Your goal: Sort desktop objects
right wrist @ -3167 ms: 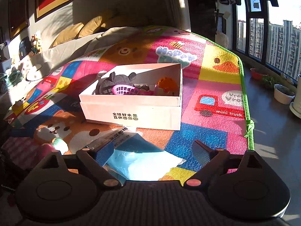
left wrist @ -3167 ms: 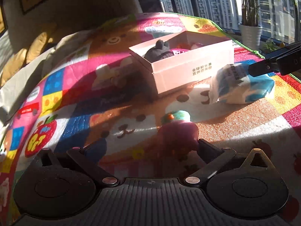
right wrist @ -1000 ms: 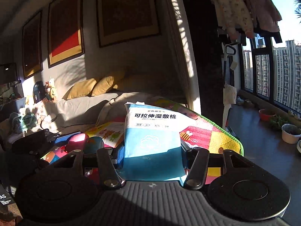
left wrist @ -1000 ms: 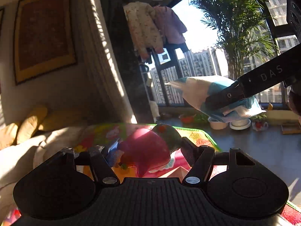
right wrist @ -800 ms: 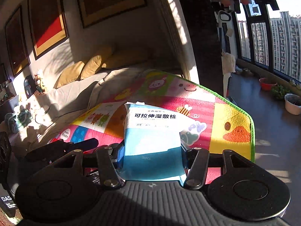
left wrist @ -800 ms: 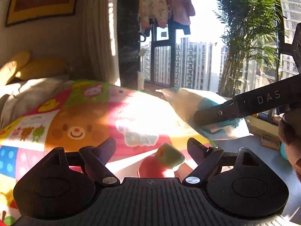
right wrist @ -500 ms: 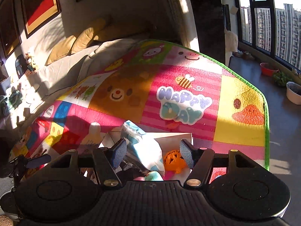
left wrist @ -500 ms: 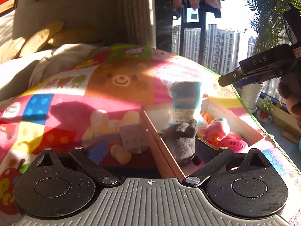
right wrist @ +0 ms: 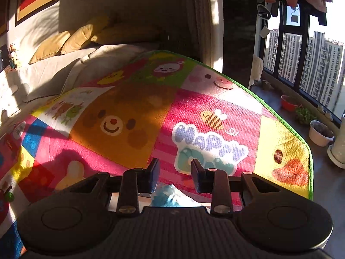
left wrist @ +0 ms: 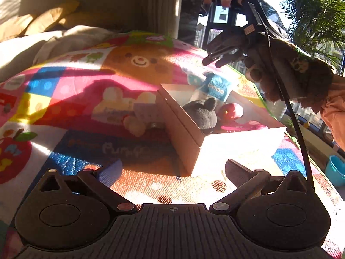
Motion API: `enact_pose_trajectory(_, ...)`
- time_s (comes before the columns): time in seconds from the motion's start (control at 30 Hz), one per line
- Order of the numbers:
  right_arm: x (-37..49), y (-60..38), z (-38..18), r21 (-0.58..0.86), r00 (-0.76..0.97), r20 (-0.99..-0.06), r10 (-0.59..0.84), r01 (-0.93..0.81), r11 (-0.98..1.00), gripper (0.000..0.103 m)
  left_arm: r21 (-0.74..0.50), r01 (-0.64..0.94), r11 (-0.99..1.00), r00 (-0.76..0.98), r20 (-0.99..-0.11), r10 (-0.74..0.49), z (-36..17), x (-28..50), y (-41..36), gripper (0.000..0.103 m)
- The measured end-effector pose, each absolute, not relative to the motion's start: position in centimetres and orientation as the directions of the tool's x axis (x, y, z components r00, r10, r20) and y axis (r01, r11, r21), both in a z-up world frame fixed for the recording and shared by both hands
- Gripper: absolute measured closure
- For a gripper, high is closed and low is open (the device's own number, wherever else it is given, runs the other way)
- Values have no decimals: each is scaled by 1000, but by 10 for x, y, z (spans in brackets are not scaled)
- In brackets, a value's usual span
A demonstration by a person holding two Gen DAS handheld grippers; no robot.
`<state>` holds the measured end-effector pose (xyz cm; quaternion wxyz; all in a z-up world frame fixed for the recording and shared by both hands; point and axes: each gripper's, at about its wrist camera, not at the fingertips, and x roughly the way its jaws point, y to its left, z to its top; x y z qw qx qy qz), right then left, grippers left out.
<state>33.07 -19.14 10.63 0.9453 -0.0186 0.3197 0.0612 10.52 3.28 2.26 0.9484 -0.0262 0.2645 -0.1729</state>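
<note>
A pink cardboard box (left wrist: 237,144) stands on the colourful play mat (left wrist: 86,90). Inside it lie a grey plush toy (left wrist: 202,113), a red and pink toy (left wrist: 229,111), a pink basket (left wrist: 241,127) and the blue and white wipes pack (left wrist: 215,86), leaning on the far wall. My left gripper (left wrist: 172,170) is open and empty, low over the mat in front of the box. My right gripper (right wrist: 175,172) is empty with its fingers close together but apart; it hovers above the box, seen in the left wrist view (left wrist: 217,58). The pack's top (right wrist: 166,196) shows just below it.
The play mat (right wrist: 194,129) covers a bed with yellow pillows (right wrist: 71,38) at the back left. The mat's green edge (right wrist: 286,127) drops off to the right, where plant pots (right wrist: 321,132) stand by the window. A teal bowl (left wrist: 336,170) sits on the floor.
The left gripper dropped the pink toy into the box and pulled back to the box's front. The right gripper released the wipes pack into the box, rose and narrowed its fingers.
</note>
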Motion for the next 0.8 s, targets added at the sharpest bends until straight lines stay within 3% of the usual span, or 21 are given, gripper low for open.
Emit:
enact_pose_trajectory(0.07, 330, -195, 96, 69, 722, -676, 148, -138, 988, 82, -127, 299, 946, 815, -482, -322, 23, 103, 35, 0)
enact_pose_trajectory(0.2, 284, -201, 91, 114, 627, -739, 247, -245, 963, 81, -149, 264, 953, 823, -479, -303, 23, 106, 42, 0)
enact_pose_trajectory(0.3, 253, -192, 97, 24, 635, -737, 233, -320, 947, 81, -168, 247, 954, 806, -510, -299, 17, 112, 44, 0)
enact_pose_trajectory(0.47, 277, -179, 72, 119, 570, -778, 266, -283, 952, 81, -143, 230, 963, 795, -543, -271, 10, 114, 41, 0)
enact_pose_trajectory(0.6, 287, -177, 67, 122, 578, -770, 271, -283, 951, 76, -136, 222, 965, 792, -553, -260, 6, 114, 43, 0)
enact_pose_trajectory(0.8, 266, -171, 114, 149, 616, -704, 353, -358, 922, 73, -145, 202, 969, 783, -571, -249, 3, 118, 42, 0)
